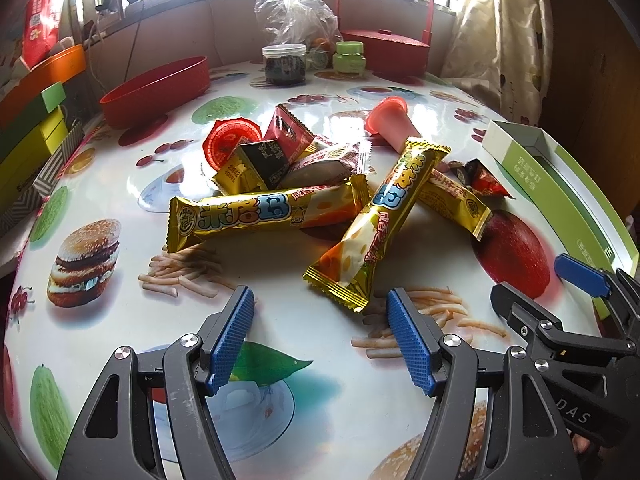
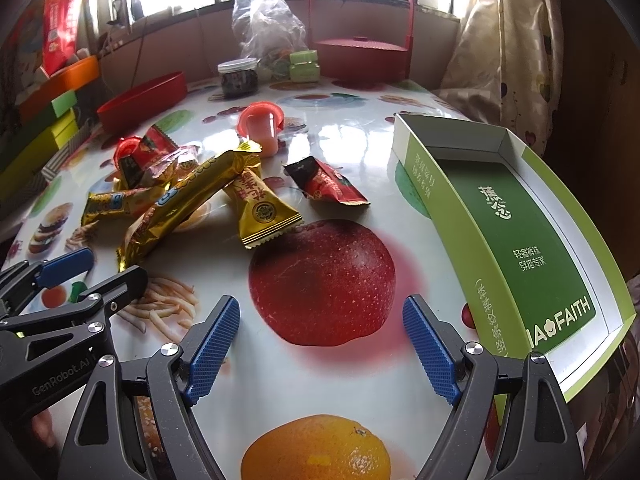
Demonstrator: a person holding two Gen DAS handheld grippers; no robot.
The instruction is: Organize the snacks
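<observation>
Three gold snack bars [image 1: 267, 215], two jelly cups [image 1: 394, 126]

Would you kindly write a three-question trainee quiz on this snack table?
1. True or false: the left hand-held gripper is clamping a snack.
2. Where does the green box lie from the snack pile, seen from the right wrist: A left, B right, C behind?
3. Fill in: the pink jelly cup lies on its ____.

Key: 1 false, it is open and empty; 2 B; 3 side.
</observation>
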